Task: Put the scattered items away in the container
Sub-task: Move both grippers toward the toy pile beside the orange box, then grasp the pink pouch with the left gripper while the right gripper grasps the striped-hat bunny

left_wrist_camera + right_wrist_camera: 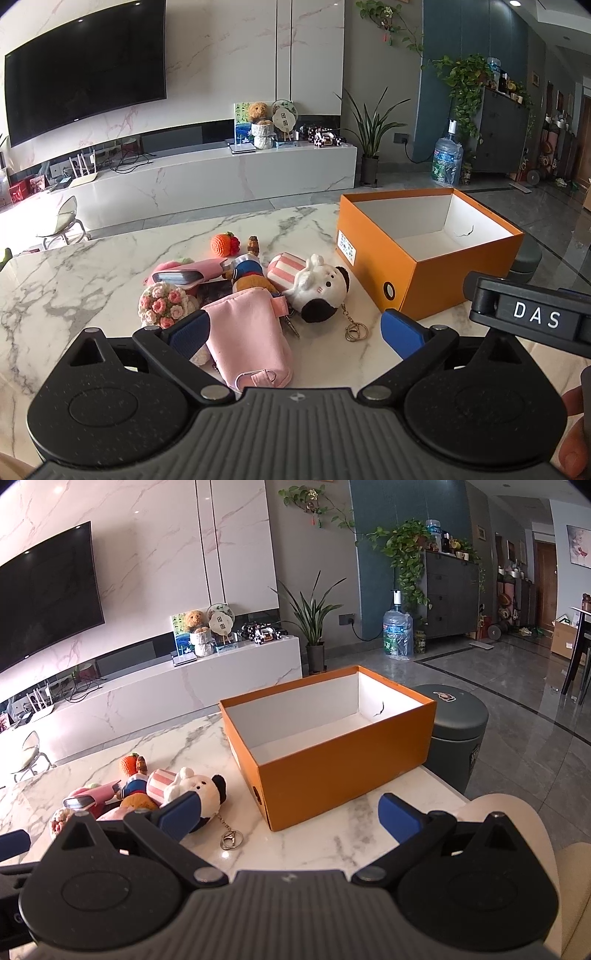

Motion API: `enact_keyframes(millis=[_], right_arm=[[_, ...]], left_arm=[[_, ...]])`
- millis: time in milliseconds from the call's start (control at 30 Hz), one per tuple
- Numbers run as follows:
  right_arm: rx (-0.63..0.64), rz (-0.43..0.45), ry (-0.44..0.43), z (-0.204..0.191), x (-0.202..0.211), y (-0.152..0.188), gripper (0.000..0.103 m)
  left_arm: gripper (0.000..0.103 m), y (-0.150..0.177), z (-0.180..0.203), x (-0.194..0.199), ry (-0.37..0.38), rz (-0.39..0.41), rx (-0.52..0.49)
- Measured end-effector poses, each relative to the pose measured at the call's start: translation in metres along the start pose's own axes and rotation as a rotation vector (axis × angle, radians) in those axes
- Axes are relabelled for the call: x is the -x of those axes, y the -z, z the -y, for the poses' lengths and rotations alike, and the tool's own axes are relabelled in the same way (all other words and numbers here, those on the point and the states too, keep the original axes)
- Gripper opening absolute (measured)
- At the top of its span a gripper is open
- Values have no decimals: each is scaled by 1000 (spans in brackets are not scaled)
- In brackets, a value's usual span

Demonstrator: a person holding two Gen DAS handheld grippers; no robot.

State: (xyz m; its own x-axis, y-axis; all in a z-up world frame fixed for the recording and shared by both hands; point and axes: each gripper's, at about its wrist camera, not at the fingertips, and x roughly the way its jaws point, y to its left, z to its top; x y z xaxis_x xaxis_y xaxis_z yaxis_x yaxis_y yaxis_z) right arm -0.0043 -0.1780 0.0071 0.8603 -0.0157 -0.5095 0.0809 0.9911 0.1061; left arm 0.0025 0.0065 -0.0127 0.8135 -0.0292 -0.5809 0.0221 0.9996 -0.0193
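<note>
An empty orange box (pixel 417 275) with a white inside stands on the marble table (pixel 74 280), also in the right wrist view (pixel 347 771). Left of it lies a pile: a pink pouch (pixel 247 339), a white and brown plush with a keyring (pixel 321 288), a striped pink pouch (pixel 284 271), a sailor doll (pixel 247 273), a crochet orange (pixel 223 244), a crochet bouquet (pixel 164 306) and a pink card case (pixel 184 275). My left gripper (pixel 295 328) is open, low over the pink pouch. My right gripper (pixel 291 816) is open, before the box; the plush (pixel 201 794) is by its left finger.
A dark round bin (pixel 458 734) stands on the floor past the table's right edge. My right gripper's body (pixel 532 314) shows at the right of the left wrist view. A white TV bench (pixel 221 173) and a potted plant (pixel 369 147) are beyond the table.
</note>
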Motion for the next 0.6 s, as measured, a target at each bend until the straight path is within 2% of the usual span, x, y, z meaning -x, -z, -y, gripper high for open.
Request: enact_keyframes(millis=[133,267,400,600], right_arm=[[28,-10,-72,-4,-8,1,103],[17,-22,-179,-5,-20,3,103],[52,-28,-212,-12,-33,4,103],[106,-96,-296,-29,-61,2,102]], left_arm=[[103,1,-4,-4,8,0,0],[103,4,-11,-10,10,5,9],[103,5,-22,-23,-11,-27,29],[101,4,-41,-43,-62,-63,36]])
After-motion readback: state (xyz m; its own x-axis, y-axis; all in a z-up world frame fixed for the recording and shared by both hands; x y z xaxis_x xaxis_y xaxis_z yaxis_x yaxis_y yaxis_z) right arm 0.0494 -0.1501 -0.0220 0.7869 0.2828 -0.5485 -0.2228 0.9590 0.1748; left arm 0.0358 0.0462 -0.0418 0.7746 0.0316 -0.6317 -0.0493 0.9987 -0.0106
